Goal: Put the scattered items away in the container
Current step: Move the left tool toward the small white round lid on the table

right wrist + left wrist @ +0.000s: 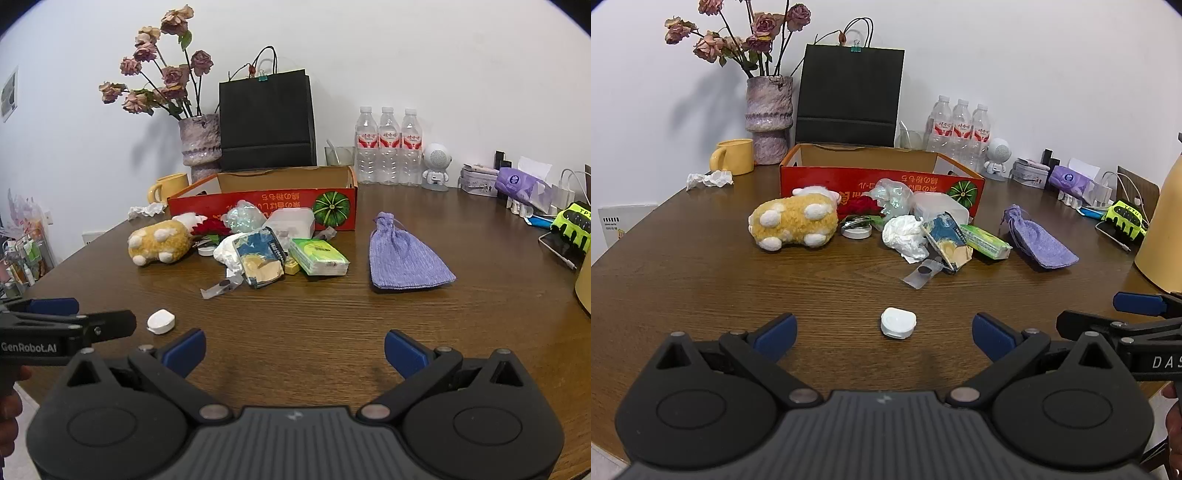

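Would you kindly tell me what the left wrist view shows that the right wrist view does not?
Only the left wrist view shows the round tin beside the plush toy. Only the right wrist view shows a small yellow block by the green tissue pack. Both show the red box, purple pouch, white case, and both open grippers: left gripper, right gripper.

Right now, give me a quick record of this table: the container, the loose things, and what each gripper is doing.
container: red cardboard box, open top, at the back of the wooden table
loose pile: plush toy, crumpled tissue, green packet, just in front of the box
apart: purple pouch to the right; small white case nearest
left gripper: open, empty, facing the white case
right gripper: open, empty, over bare table
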Available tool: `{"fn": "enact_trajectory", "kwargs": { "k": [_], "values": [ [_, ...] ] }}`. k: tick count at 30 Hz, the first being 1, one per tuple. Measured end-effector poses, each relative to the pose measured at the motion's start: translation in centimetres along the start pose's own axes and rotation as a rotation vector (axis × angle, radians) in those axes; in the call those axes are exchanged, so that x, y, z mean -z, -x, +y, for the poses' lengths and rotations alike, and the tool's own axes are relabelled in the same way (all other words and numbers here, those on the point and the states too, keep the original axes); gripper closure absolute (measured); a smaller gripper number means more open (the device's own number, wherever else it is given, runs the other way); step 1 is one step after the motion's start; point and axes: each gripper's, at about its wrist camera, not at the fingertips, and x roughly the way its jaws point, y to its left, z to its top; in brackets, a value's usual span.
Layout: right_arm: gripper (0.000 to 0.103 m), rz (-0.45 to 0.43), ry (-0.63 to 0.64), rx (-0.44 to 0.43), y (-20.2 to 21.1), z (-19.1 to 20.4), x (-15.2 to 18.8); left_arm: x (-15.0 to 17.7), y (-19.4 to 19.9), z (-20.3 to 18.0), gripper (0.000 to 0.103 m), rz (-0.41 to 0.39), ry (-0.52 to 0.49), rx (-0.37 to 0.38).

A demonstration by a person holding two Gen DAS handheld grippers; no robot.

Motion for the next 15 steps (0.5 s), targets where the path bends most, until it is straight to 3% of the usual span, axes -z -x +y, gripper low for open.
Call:
{"fn": "enact_trajectory", "kwargs": {
  "k": [15],
  "values": [
    [0.000,0.011,-0.009,0.002,-0.09,-0.20,0.04,0.13,-0.26,0.07,0.000,0.007,0.001,0.000]
  ]
}}
